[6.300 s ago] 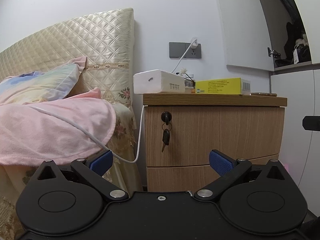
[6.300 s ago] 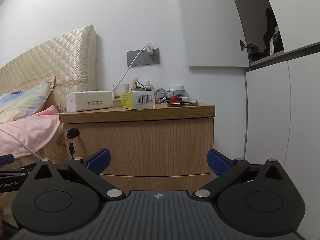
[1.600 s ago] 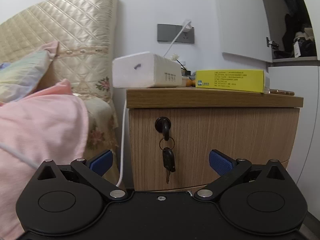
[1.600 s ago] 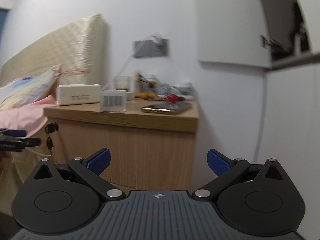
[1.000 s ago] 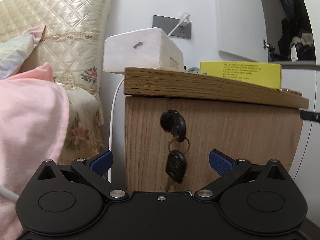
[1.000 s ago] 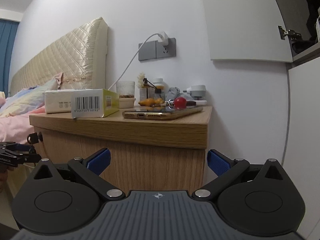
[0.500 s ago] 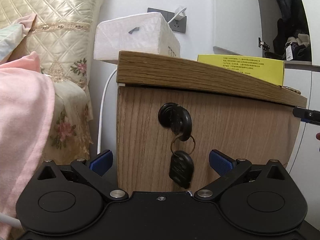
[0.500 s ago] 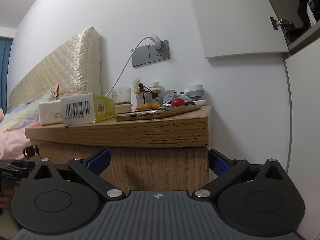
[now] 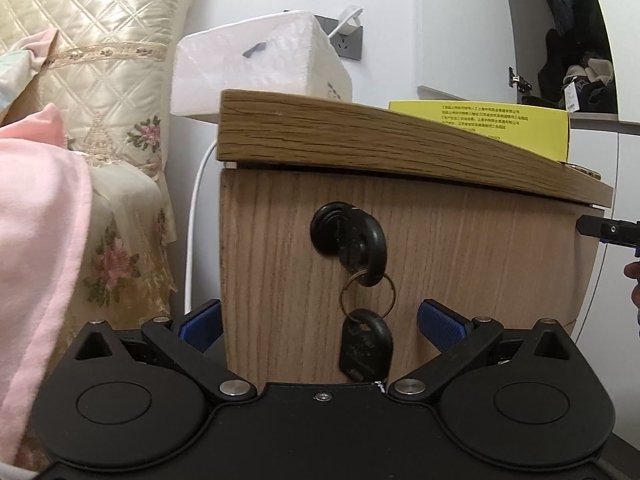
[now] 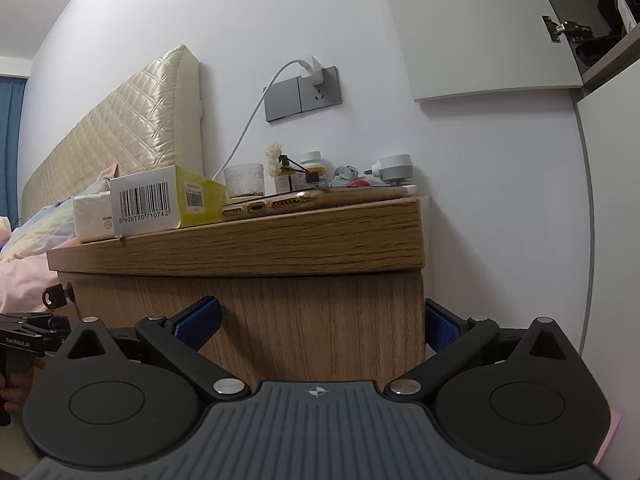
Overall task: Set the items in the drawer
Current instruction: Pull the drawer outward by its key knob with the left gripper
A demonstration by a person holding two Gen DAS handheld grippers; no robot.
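Observation:
A wooden nightstand's top drawer front (image 9: 460, 264) is closed, with a black key (image 9: 352, 240) in its lock and a second key (image 9: 364, 346) hanging on a ring. My left gripper (image 9: 320, 324) is open, its fingers straddling the drawer's left corner at the hanging key. My right gripper (image 10: 320, 324) is open, its fingers straddling the drawer's right corner (image 10: 400, 320). On top lie a yellow box (image 10: 160, 200), a gold phone (image 10: 320, 198) and a white tissue pack (image 9: 256, 68).
A bed with pink blanket (image 9: 36, 248) and quilted headboard (image 10: 120, 136) stands to the left. A white cable (image 9: 196, 216) hangs beside the nightstand. A glass, bottles and a plug (image 10: 392, 168) crowd the back of the top. White wardrobe panels (image 10: 608, 220) are at the right.
Both grippers have moved in close to the nightstand, the left toward the lock and keys, the right toward the right corner. Both stay open.

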